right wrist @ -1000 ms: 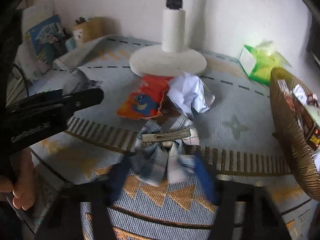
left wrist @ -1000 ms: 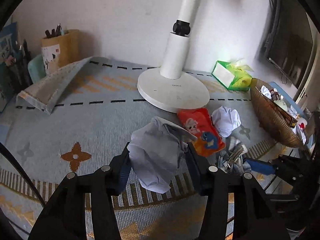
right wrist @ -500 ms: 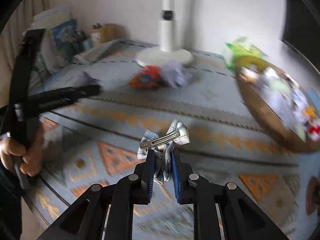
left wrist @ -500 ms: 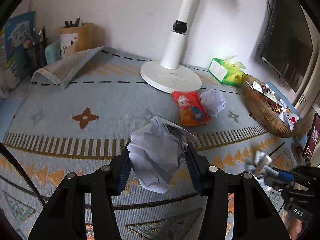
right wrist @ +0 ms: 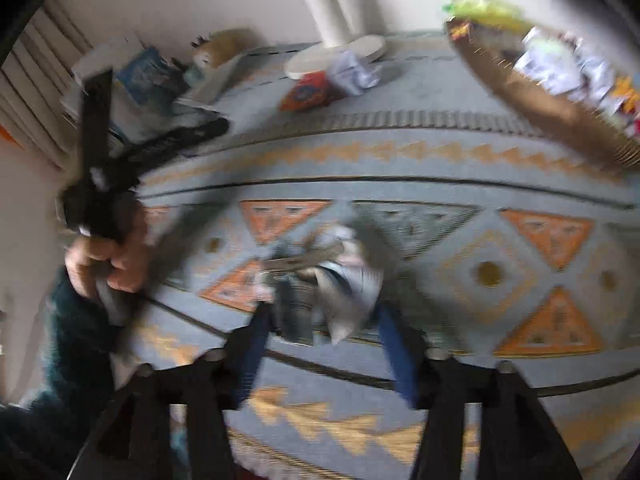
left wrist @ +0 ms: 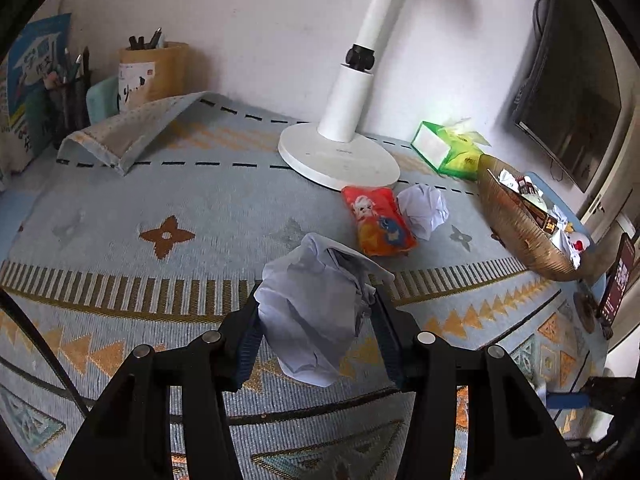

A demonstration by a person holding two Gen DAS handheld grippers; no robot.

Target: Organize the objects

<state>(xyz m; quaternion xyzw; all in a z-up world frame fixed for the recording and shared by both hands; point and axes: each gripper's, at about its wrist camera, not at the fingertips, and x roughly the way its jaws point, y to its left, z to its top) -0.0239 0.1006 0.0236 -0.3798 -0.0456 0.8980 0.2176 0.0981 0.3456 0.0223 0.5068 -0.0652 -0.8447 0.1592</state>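
Right now the right gripper (right wrist: 320, 340) stands with its blue pads apart; its jaws have just been opening, and the plaid bow hair clip (right wrist: 316, 280) sits blurred between them, no longer pinched as far as the smeared frame lets me judge. Whether the clip is already resting on the patterned rug (right wrist: 440, 168) or dropping toward it I cannot tell. It lies on the near side of the woven basket (right wrist: 560, 120), well apart from it, so this release looks early if the basket is where things belong. The left gripper (left wrist: 316, 332) is clamped on a crumpled wad of pale paper (left wrist: 316, 304), held above the rug, with the basket (left wrist: 516, 228) off to its right and farther away. Just left of the basket lie a second paper ball (left wrist: 424, 210) and a red snack packet (left wrist: 378, 220), touching each other, with the white lamp base (left wrist: 340, 160) behind them and a green tissue box (left wrist: 448, 148) close behind the basket. To do this step well, I would let the right jaws spread fully and lift clear without snagging the clip's fabric loops, or re-grip by the metal bar if it must go on to the basket. The left hand (right wrist: 104, 260) should carry its wad over the basket's rim before letting go, since light paper can roll.
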